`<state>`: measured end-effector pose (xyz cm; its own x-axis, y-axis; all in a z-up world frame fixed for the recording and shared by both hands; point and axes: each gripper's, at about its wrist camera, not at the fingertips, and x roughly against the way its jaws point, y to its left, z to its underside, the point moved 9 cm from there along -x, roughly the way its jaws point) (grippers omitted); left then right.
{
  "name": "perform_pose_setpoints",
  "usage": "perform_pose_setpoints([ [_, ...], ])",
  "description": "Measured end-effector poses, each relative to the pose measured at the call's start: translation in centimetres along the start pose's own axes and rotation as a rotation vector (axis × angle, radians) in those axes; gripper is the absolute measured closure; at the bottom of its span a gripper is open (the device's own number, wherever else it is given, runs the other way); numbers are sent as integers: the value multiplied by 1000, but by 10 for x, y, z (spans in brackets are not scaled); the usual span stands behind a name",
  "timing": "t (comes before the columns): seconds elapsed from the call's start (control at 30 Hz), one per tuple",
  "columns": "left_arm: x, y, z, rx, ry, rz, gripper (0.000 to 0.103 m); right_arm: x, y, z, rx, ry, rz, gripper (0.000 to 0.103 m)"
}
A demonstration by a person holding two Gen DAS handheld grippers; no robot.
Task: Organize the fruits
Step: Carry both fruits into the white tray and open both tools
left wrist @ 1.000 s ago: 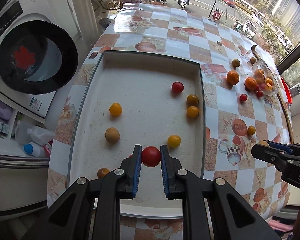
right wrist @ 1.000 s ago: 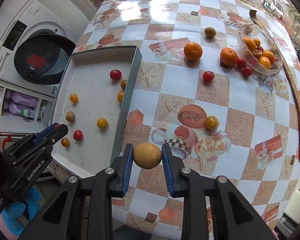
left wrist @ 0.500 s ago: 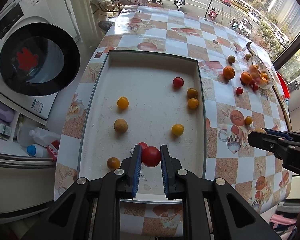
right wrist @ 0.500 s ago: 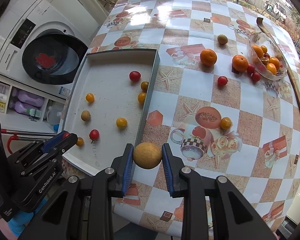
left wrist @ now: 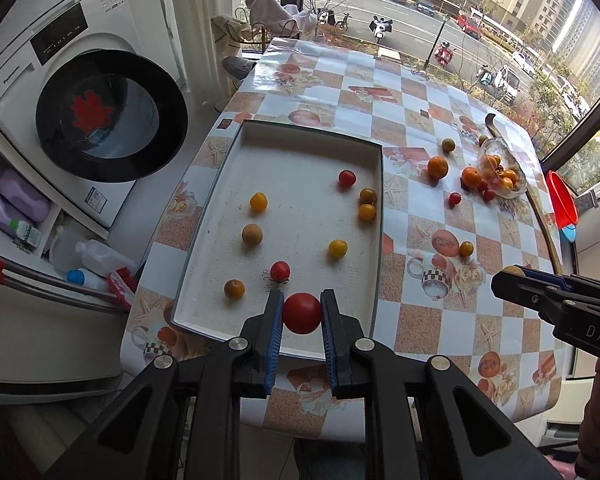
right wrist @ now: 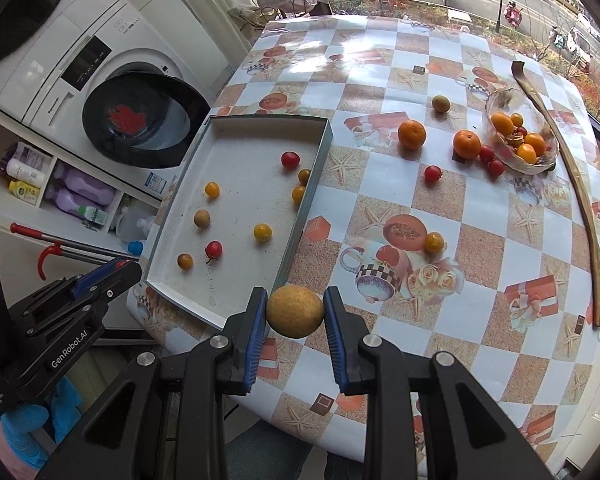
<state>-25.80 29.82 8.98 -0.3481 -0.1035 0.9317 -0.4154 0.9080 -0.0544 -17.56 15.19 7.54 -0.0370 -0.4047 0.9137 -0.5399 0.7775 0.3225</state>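
Note:
My left gripper (left wrist: 302, 314) is shut on a red tomato (left wrist: 302, 313), held high above the near edge of the white tray (left wrist: 300, 224). The tray (right wrist: 236, 216) holds several small red, yellow and brown fruits. My right gripper (right wrist: 295, 311) is shut on a tan round fruit (right wrist: 295, 311), held above the table just right of the tray's near corner. Two oranges (right wrist: 412, 134) and small tomatoes lie beside a glass bowl (right wrist: 520, 136) of fruit at the far right. A yellow tomato (right wrist: 434, 242) lies mid-table.
A washing machine (left wrist: 80, 112) with its dark door open stands left of the table. Bottles (right wrist: 80, 196) sit on shelves below it. A long wooden stick (right wrist: 580, 200) lies along the table's right edge. A red object (left wrist: 562, 200) is past that edge.
Both grippers have risen and pulled back from the table, each keeping its fruit. The tray and the table look smaller and farther away now.

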Motion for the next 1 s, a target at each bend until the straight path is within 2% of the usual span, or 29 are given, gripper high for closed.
perform_pose_setpoints([
  [0.13,6,2,9,-17,6,-14,83,2,-1,6,-10,-4,-12,72],
  [0.27,4,7,4,-36,6,-15,83,2,-3,6,-35,-14,-3,72],
  [0.43,-5,17,-19,-102,1,2,83,-8,-1,-7,-79,-26,22,71],
  [0.77,-38,53,-79,-302,26,40,83,-39,29,-44,-230,-43,56,72],
  [1.0,-68,64,-97,-365,65,93,83,-56,38,-49,-332,-23,101,72],
])
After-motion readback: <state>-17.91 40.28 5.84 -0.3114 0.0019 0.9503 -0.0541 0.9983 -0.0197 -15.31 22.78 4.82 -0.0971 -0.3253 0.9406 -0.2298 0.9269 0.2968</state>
